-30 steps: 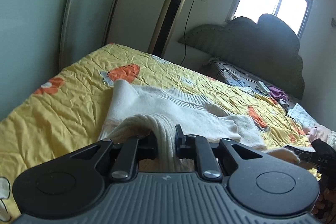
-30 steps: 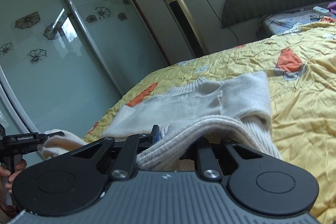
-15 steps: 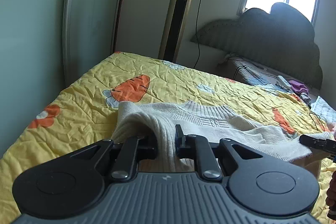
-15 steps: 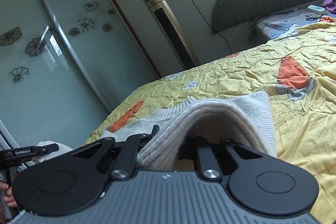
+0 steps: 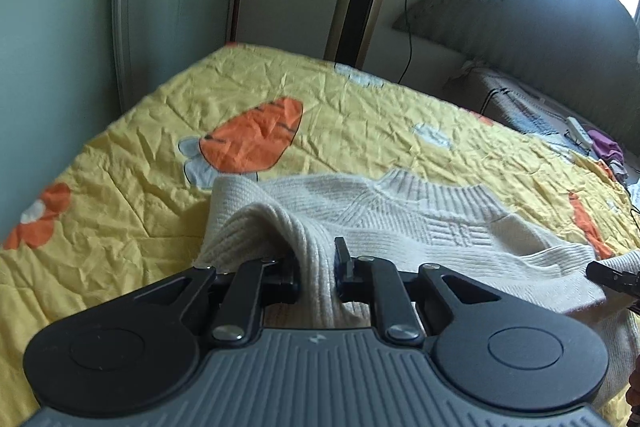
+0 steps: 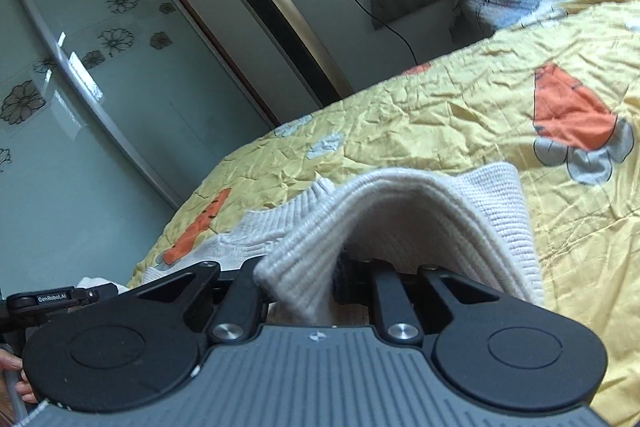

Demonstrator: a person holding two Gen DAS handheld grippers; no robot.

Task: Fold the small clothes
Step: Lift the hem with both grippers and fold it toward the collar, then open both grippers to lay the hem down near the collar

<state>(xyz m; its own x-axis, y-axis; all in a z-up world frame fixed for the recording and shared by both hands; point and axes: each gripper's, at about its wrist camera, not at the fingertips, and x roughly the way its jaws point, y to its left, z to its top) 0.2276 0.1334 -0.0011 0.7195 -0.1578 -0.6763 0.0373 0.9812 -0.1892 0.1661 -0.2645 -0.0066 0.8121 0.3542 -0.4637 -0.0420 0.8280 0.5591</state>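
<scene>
We hold the cream ribbed knit sweater [image 5: 420,223] pinched in both the left gripper [image 5: 316,267] and the right gripper [image 6: 320,267] (hem raised); the fold ahead is unfinished.

I saw a bed [image 5: 360,115] under a wrinkled yellow quilt [image 6: 460,115] with orange carrot prints. A cream knitted sweater [image 5: 420,223] lay across it, and purple cloth [image 5: 606,147] sat near the headboard [image 5: 560,23].
</scene>
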